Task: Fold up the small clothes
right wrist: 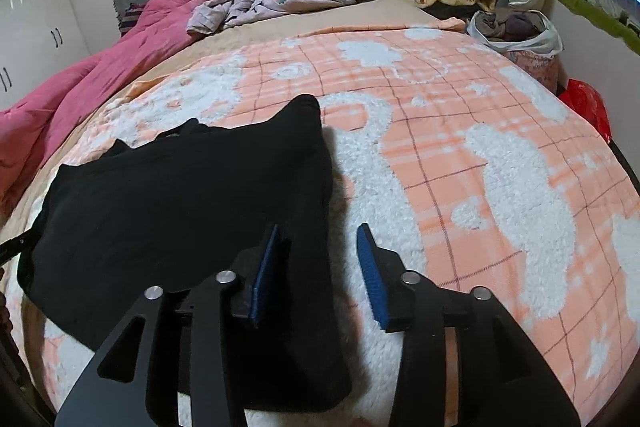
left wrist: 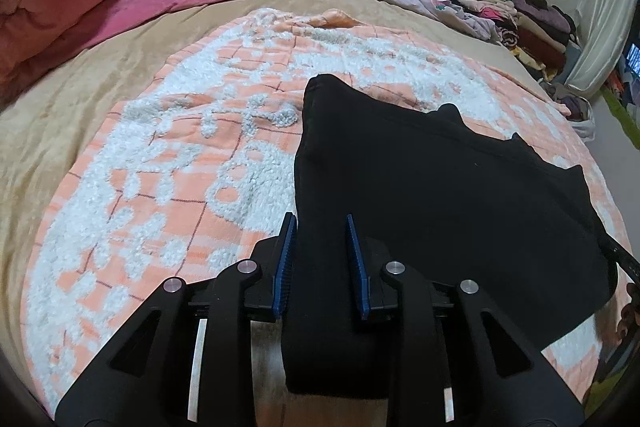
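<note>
Left wrist view: the left gripper [left wrist: 321,227] is spread, black garment [left wrist: 420,195] seen between its fingers. The right gripper [right wrist: 320,239] is parted, the garment's edge inside. Spread on the orange-and-white blanket [right wrist: 460,155], the garment's long axis runs away from the fingers.

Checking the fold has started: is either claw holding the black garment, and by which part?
Neither claw is clamped. The left claw and right claw both stand open, each straddling a near corner of the black garment on the blanket.
</note>
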Demonstrator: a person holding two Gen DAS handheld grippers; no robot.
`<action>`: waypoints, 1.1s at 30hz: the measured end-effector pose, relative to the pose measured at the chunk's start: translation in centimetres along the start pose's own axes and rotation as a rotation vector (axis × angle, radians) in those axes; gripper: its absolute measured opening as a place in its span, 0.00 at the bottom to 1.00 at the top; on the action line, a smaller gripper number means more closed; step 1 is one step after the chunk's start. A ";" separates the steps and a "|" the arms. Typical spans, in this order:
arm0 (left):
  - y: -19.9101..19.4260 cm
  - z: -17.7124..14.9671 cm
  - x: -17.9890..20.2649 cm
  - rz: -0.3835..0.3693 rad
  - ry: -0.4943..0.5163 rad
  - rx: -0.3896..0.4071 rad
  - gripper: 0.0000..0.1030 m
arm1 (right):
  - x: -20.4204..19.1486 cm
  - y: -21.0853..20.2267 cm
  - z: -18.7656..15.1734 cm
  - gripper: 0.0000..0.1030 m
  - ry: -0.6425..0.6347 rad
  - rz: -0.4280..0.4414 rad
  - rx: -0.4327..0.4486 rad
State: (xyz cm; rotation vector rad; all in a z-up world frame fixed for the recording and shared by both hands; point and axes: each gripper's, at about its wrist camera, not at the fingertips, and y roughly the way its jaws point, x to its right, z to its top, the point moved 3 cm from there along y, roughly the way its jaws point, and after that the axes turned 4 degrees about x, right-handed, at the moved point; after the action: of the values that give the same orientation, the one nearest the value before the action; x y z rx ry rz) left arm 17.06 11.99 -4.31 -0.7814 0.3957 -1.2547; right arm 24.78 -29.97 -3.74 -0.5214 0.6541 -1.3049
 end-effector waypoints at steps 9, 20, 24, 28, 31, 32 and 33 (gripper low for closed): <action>-2.1 0.1 0.4 -0.004 0.013 0.019 0.18 | -1.5 -2.4 -0.2 0.47 -0.038 0.033 0.053; -4.8 -0.2 2.4 -0.033 0.057 0.061 0.27 | -5.5 -4.5 -1.9 0.50 -0.151 0.095 0.059; -4.8 -0.8 3.6 -0.047 0.087 0.051 0.30 | -6.7 -4.7 -2.6 0.50 -0.176 0.116 0.048; -4.3 -2.0 4.5 -0.052 0.122 0.024 0.30 | -7.4 -4.7 -3.3 0.50 -0.192 0.121 0.030; -3.9 -2.7 4.8 -0.045 0.147 0.000 0.33 | -7.8 -4.6 -3.6 0.50 -0.201 0.122 0.021; -3.7 -3.0 4.9 -0.043 0.155 -0.015 0.34 | -7.8 -4.5 -3.7 0.50 -0.202 0.119 0.017; -3.5 -3.2 4.9 -0.045 0.160 -0.026 0.34 | -7.8 -4.3 -3.8 0.50 -0.201 0.117 0.014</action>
State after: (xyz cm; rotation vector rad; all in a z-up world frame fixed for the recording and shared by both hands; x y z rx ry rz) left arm 13.96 5.97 -3.34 -0.7173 0.5270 -1.3608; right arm 18.05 -23.17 -2.36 -0.5855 0.5011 -1.1294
